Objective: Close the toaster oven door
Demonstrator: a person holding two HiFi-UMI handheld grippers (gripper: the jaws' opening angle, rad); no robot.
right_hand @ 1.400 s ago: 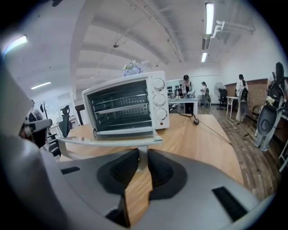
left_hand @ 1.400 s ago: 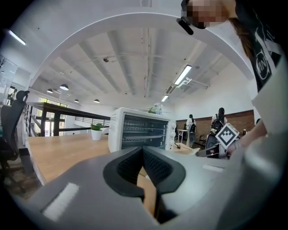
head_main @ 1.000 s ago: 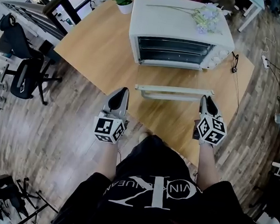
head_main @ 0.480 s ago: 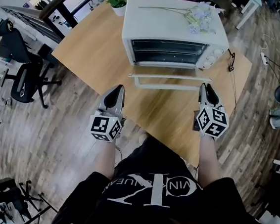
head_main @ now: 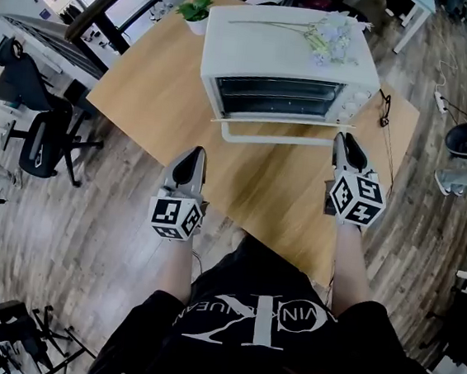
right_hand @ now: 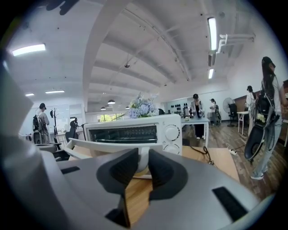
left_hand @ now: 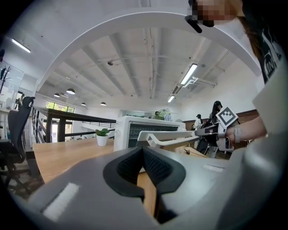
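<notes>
Two grippers: the right gripper (head_main: 343,142) pinches the right end of the door handle (head_main: 276,138) to lift it; the left gripper (head_main: 192,158) is pressed together, empty and apart from the oven, seemingly not needed.
Door: the toaster oven (head_main: 285,46) sits on the table (head_main: 156,91); its door (head_main: 277,124) is tilted and not yet shut.

Toaster oven (head_main: 285,55): white box, upper centre of your head view. It sits upright on the wooden bench (head_main: 152,90) with its front facing you. Round knobs (right_hand: 171,132) run down the right of the front panel, and wire racks show in the dark opening. The door (head_main: 277,126) is hinged along its bottom edge and stands partly open, tilted out toward you, not shut yet. A white bar handle (head_main: 278,138) runs along the door's free edge. The handle's right end sits between the pads of your right hand-held gripper (head_main: 344,138).
</notes>
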